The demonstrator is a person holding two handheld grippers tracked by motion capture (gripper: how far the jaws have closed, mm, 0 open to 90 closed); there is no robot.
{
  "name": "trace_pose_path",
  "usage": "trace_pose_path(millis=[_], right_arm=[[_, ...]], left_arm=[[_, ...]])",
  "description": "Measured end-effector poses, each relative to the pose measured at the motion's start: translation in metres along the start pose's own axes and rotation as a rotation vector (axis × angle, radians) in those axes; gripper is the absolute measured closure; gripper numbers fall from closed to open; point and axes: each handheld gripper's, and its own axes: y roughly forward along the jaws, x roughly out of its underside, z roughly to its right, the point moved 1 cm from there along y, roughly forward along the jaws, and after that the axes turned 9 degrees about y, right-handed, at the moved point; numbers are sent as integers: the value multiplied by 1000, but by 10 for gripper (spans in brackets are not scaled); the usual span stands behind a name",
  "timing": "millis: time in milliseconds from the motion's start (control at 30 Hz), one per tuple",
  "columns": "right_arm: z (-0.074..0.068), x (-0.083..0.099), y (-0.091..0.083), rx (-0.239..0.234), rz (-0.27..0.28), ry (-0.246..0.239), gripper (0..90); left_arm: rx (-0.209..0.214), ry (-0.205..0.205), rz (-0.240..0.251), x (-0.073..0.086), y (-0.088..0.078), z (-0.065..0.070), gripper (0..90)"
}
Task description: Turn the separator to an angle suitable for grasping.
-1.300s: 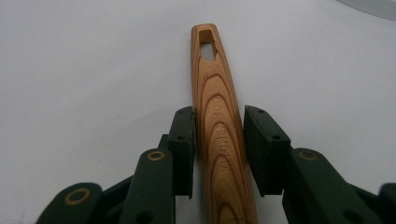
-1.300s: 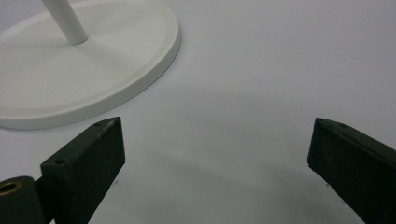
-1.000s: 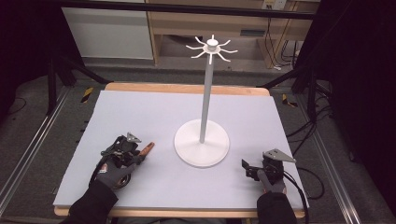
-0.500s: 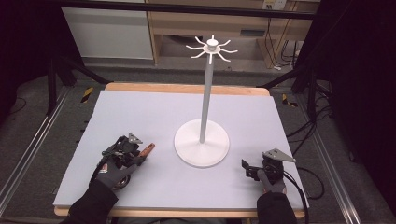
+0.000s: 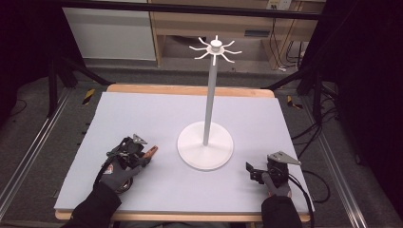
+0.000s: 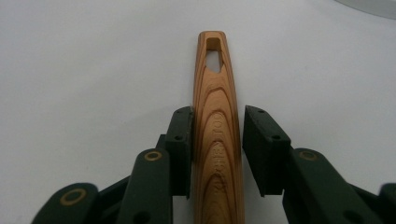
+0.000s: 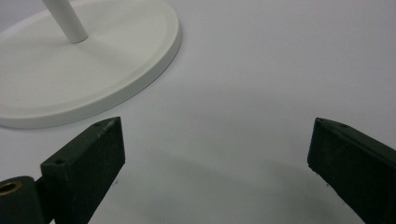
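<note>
Left gripper (image 6: pixel 217 154) fingers newly closing around one wooden handle (image 6: pixel 216 121).

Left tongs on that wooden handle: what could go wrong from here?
1. Grip looks one-sided: in the left gripper view the wooden handle touches one pad, with a gap to the other. The jaws have just been closing, yet it may slip or twist on lifting.
2. The white stand is close by; swinging the handle toward it could knock its pole.
3. The right tongs sit open beside the base, and could bump it.
</note>
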Motion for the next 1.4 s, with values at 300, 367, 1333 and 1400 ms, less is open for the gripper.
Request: trace_pose_path(millis=[300, 367, 1333, 1400], right_arm=[[0, 0, 0, -3, -4, 2, 45], [0, 0, 0, -3, -4, 2, 45], [1, 0, 0, -8, -7, 6, 45], [1, 0, 0, -8, -8, 7, 45]], left_arm=[[8, -9, -1, 0, 0, -2, 672], [11, -16, 2, 0, 0, -2, 673], [9, -50, 146, 3, -44, -4, 679], [8, -52, 159, 2, -47, -4, 679]])
